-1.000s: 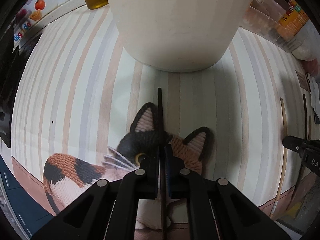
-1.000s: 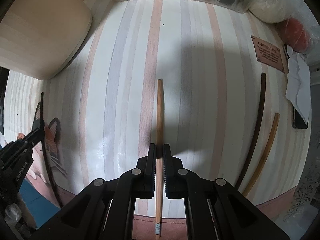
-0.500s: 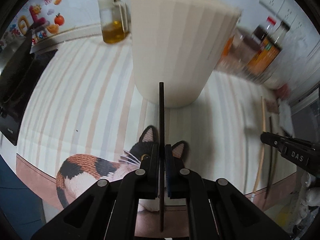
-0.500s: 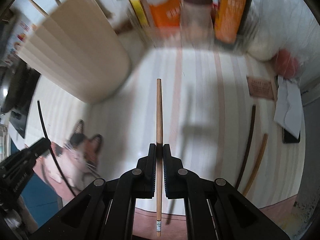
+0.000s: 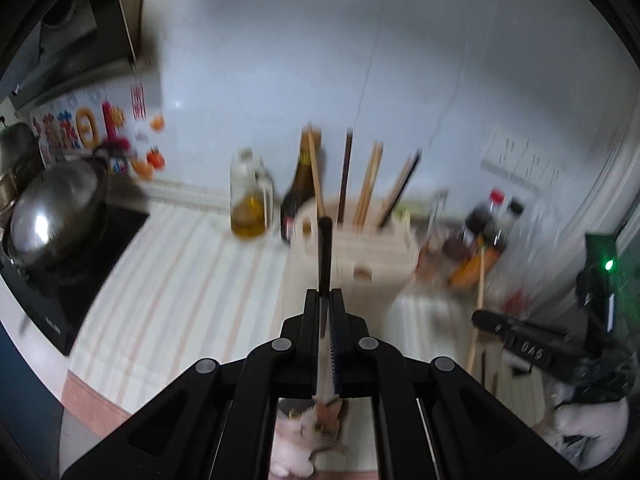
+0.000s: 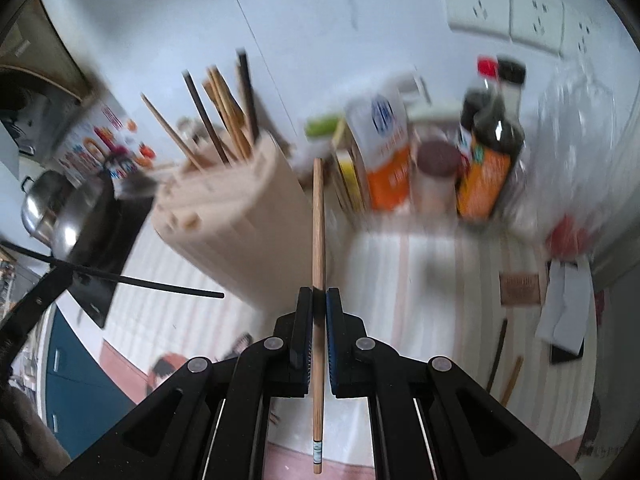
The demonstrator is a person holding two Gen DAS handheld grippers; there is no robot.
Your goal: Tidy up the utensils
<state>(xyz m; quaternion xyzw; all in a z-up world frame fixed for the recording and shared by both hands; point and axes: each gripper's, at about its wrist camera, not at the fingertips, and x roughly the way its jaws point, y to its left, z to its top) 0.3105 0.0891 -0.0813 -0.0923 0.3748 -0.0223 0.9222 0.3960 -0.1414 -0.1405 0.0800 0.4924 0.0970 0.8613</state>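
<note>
Striped countertop below claw-pinched wooden chopstick.

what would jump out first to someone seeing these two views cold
Each gripper is clamped on one chopstick held above the striped counter: the left gripper holds a black chopstick, the right gripper a light wooden chopstick. Just beyond them stands a cream utensil holder bristling with chopsticks, with sauce bottles crowded against the wall.

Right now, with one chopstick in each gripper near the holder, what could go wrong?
1. The black chopstick and the wooden chopstick are each pinched at one point, so either might pivot or slip.
2. The holder already has several chopsticks standing in it; a new tip could catch on them or miss the opening.
</note>
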